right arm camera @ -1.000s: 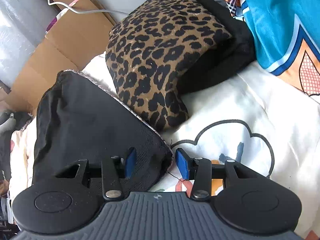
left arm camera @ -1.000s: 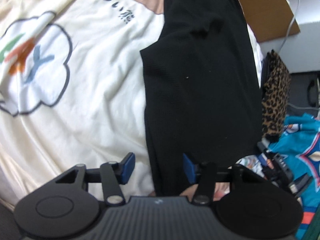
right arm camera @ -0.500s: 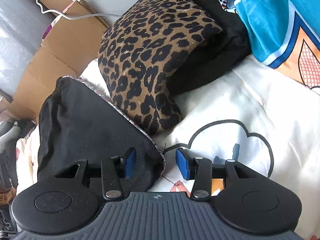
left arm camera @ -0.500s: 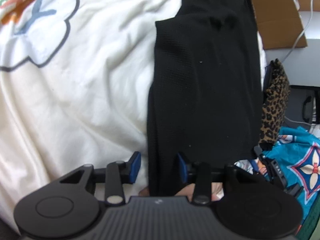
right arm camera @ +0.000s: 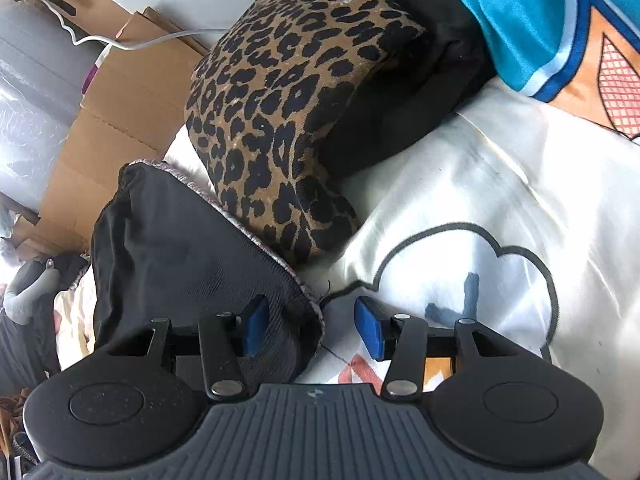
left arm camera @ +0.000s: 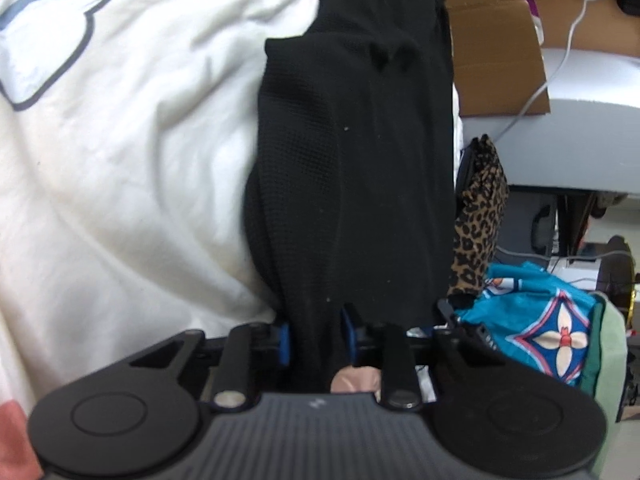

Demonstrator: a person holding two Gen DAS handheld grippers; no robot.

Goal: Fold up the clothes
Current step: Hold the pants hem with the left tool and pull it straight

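Left gripper [left arm camera: 315, 338]: clamped on the black garment's [left arm camera: 356, 168] near edge, likely to lift it for a fold
Right gripper [right arm camera: 308, 326]: jaws apart, straddling the garment's corner; poised to pinch
Garment: flat on the cream sheet [left arm camera: 132, 168]

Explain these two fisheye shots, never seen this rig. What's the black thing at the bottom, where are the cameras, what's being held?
No robot here: a person holds a two-finger gripper in each hand, and a fisheye camera on each looks forward along its fingers. The black body at the bottom of each picture is the gripper itself; the blue pieces are finger pads.

Left wrist view: the left gripper is shut on a black garment, which stretches away over a cream sheet with a cloud print.

Right wrist view: the right gripper is open and holds nothing. A corner of the black fabric lies at its left pad. Behind sit a leopard-print item and a teal patterned cloth, with cardboard off the far edge.
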